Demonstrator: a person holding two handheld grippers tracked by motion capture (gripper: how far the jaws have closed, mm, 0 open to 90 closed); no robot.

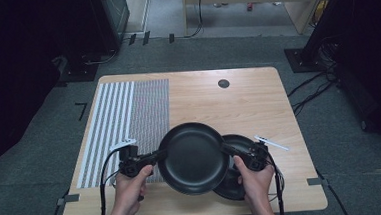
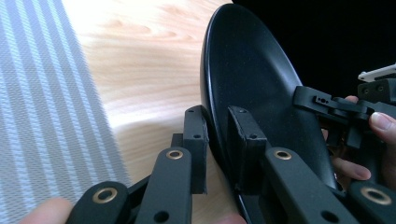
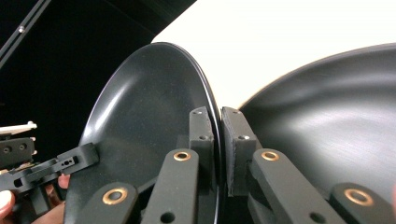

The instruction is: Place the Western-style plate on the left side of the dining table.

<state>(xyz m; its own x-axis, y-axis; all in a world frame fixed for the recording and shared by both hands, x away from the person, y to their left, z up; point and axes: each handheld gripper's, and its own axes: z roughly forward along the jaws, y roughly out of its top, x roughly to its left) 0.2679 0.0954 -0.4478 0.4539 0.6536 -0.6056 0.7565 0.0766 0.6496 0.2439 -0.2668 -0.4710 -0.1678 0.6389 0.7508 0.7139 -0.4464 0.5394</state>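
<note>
While both claws pinch opposite rims, the upper black plate [image 1: 193, 158] hangs just above the wooden surface [image 1: 238, 104], overlapping a second black plate [image 1: 238, 177] lying beneath. The left claw [image 2: 217, 149] and right claw [image 3: 217, 149] are each closed on its edge. Such thin, glossy purchase could slip if either hand tilts, dropping it onto the lower plate.

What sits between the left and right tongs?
One black plate, gripped at opposite rim edges by the left tongs and right tongs, clear in the high view. A second plate lies beneath it.
</note>
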